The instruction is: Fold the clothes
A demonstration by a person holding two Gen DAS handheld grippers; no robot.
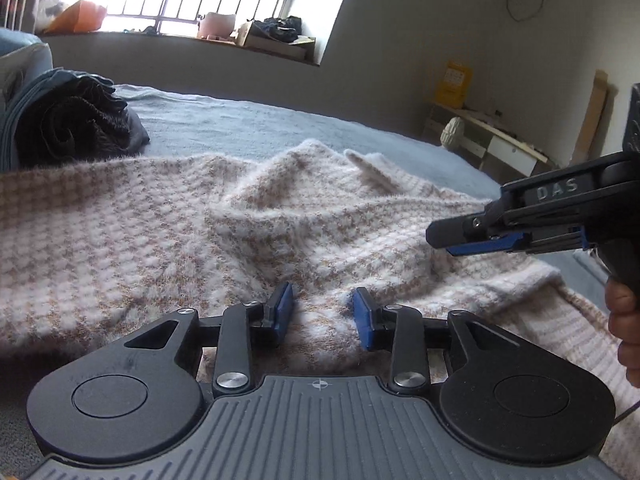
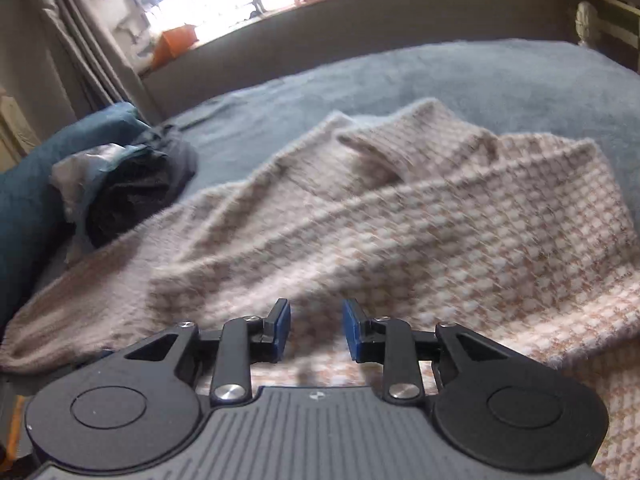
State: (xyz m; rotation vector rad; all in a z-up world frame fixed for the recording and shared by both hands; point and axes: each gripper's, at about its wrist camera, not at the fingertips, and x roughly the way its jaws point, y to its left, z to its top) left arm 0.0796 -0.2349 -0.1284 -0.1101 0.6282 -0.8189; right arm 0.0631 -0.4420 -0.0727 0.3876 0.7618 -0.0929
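Note:
A fluffy pink-and-beige checked sweater (image 1: 160, 232) lies rumpled across the bed, with raised folds near its middle; in the right wrist view the sweater (image 2: 440, 232) spreads out to the right with its ribbed edge toward the far side. My left gripper (image 1: 323, 300) hovers low over the near part of the sweater, its blue pads apart and nothing pinched between them. My right gripper (image 2: 317, 312) is likewise open just above the fabric. In the left wrist view the right gripper (image 1: 444, 242) reaches in from the right above the sweater's right edge, held by a hand (image 1: 624, 320).
The bed is covered by a blue-grey blanket (image 1: 240, 120). A pile of dark folded clothes (image 1: 72, 124) sits at the left by a teal pillow (image 2: 24, 200). A window sill with boxes runs behind, and shelves stand at the far right.

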